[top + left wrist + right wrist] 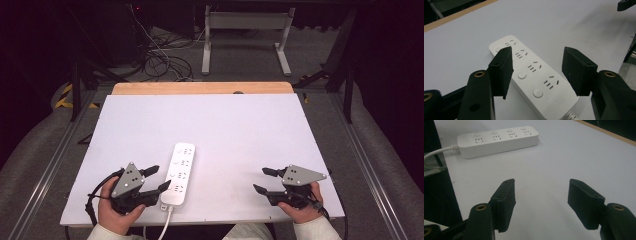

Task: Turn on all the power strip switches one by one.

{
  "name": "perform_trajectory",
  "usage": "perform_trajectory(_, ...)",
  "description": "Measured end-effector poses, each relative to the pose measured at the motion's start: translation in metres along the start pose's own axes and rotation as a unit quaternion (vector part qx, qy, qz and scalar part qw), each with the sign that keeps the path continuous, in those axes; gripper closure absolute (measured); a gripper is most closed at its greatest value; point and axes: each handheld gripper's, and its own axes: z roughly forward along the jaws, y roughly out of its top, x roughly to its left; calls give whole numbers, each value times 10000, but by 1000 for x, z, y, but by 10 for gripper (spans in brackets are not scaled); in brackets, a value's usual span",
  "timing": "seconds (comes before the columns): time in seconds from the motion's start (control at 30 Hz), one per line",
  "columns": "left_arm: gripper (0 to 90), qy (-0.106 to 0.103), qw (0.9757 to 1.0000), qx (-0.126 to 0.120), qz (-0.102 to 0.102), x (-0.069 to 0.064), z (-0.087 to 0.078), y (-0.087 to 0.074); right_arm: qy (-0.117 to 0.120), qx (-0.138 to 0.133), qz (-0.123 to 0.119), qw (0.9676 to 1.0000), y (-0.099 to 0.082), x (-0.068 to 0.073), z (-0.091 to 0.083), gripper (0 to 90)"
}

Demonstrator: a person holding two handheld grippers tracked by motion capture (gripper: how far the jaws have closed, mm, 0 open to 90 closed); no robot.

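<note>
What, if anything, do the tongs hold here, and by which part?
Nothing. Both the left tongs and the right tongs stand open; the power strip lies free on the table.

Faint embossed logo on power strip [534, 77], too blurred to read

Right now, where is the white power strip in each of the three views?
High view: power strip, lower centre, beside the left gripper.
Left gripper view: centre, beyond the open jaws.
Right gripper view: upper left, far from the jaws.
Shared landmark: its white cable at one end.
</note>
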Motion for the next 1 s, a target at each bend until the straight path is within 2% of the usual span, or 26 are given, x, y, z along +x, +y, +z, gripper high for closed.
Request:
perform_trajectory(0.07,429,-151,9999,52,-35,2,3,3,37,15,-9,10000,0,0,1,390)
perform_trajectory(0.17,446,-273,9996,58,-81,3,5,4,56,31,-29,10000,0,1,2,390)
perform_trajectory(0.27,518,-398,9991,124,-54,5,7,5,57,22,-36,10000,0,1,2,390)
perform_trajectory(0.3,567,-531,9984,187,3,6,7,4,61,27,-26,10000,-1,1,2,390)
perform_trajectory(0.37,639,-713,9973,185,-28,8,8,2,59,25,-7,10000,-1,1,2,390)
perform_trajectory(0.5,800,-761,9964,383,5,9,10,2,70,27,-41,10000,-1,1,2,390)
perform_trajectory(0.6,894,-624,9963,597,24,8,13,4,67,59,-47,9999,0,2,3,390)
perform_trajectory(0.7,896,-647,9953,720,-48,8,15,5,70,56,-48,9999,0,2,3,391)
perform_trajectory(0.73,896,-602,9945,856,-96,9,17,6,75,58,-48,9999,0,2,3,392)
perform_trajectory(0.97,897,-613,9911,1172,-129,13,23,8,86,67,-56,9999,-1,2,3,399)
perform_trajectory(1.0,897,-625,9892,1316,-124,13,27,8,95,62,-50,9999,-1,2,3,401)
